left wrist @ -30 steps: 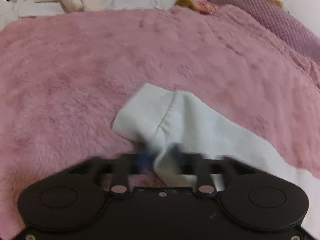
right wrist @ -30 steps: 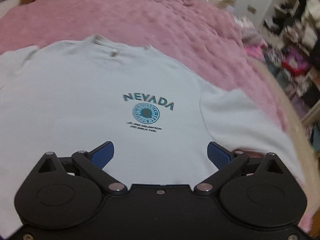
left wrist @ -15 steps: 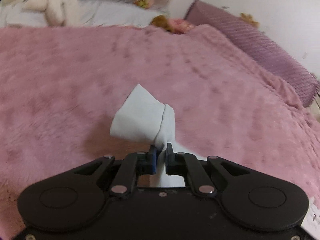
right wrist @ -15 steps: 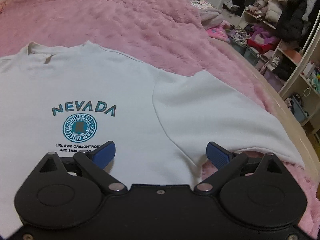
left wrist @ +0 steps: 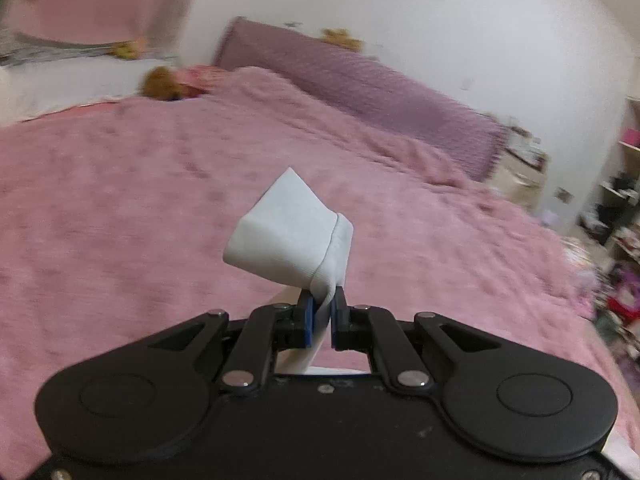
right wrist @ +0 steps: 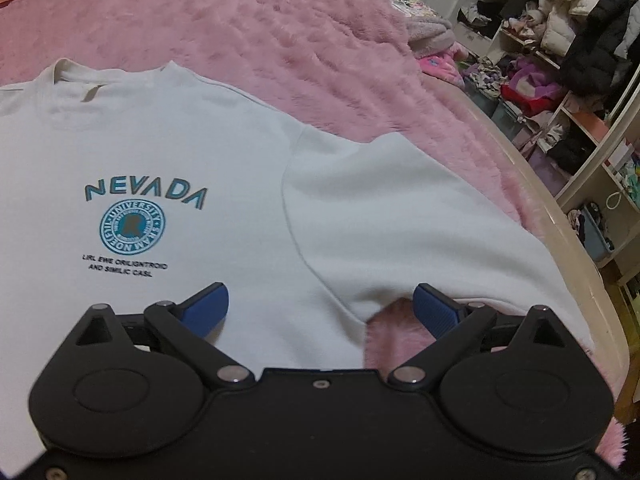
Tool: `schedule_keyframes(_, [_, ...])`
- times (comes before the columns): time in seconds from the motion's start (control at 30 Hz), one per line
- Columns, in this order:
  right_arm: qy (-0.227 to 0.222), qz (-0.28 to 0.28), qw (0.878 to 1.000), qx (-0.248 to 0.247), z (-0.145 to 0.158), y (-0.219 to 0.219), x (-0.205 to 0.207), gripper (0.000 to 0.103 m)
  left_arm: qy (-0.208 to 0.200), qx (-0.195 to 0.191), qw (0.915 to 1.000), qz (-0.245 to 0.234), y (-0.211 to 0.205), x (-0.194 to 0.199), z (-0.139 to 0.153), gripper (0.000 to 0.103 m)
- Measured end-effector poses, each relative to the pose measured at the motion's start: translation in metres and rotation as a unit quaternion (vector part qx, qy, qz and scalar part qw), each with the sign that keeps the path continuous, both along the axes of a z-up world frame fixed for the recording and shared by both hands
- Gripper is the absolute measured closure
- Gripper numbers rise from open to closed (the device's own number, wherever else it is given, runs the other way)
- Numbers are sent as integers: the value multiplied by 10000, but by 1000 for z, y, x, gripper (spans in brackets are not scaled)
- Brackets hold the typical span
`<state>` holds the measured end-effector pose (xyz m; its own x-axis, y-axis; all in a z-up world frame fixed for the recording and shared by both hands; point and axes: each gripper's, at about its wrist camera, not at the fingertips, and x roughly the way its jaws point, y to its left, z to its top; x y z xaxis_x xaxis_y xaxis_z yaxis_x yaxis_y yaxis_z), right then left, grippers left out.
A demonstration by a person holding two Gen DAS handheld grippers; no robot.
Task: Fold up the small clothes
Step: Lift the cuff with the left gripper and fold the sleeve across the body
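A pale blue-white sweatshirt (right wrist: 224,152) with a teal "NEVADA" print lies face up on the pink fluffy blanket (right wrist: 304,48). My right gripper (right wrist: 320,306) is open and empty, hovering over the shirt's right armpit, with its right sleeve (right wrist: 400,208) just ahead. My left gripper (left wrist: 322,312) is shut on the cuff end of the other sleeve (left wrist: 286,234) and holds it lifted above the blanket (left wrist: 120,216). The rest of that sleeve hangs below, hidden by the gripper body.
A purple cushion (left wrist: 360,80) lies along the wall behind the bed, with soft toys (left wrist: 160,84) near it. The bed's cream edge (right wrist: 560,216) runs at right. Shelves full of clothes (right wrist: 568,40) stand beyond it.
My left gripper has lifted the sleeve cuff off the blanket and swung to the right. My right gripper has shifted right from the print to the right armpit, still open.
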<state>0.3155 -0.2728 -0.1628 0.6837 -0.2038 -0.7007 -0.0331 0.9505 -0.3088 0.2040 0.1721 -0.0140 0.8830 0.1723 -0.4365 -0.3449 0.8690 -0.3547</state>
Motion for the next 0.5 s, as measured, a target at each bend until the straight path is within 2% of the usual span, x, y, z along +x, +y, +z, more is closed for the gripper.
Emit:
schedule_keyframes(0.17, [-181, -85, 9997, -112, 3, -23, 2, 6, 43, 95, 9974, -715, -77, 40, -9, 97])
schedule_keyframes(0.23, [-165, -168, 9997, -106, 3, -33, 6, 6, 253, -35, 9948, -990, -107, 60, -22, 98])
schedule_keyframes(0.3, [-61, -230, 9996, 126, 1, -45, 11, 6, 369, -118, 9906, -1312, -144, 73, -33, 98])
schedule_keyframes(0.5, [-57, -422, 9985, 358, 4, -72, 24, 6, 433, 140, 9744, -2202, -253, 107, -46, 97])
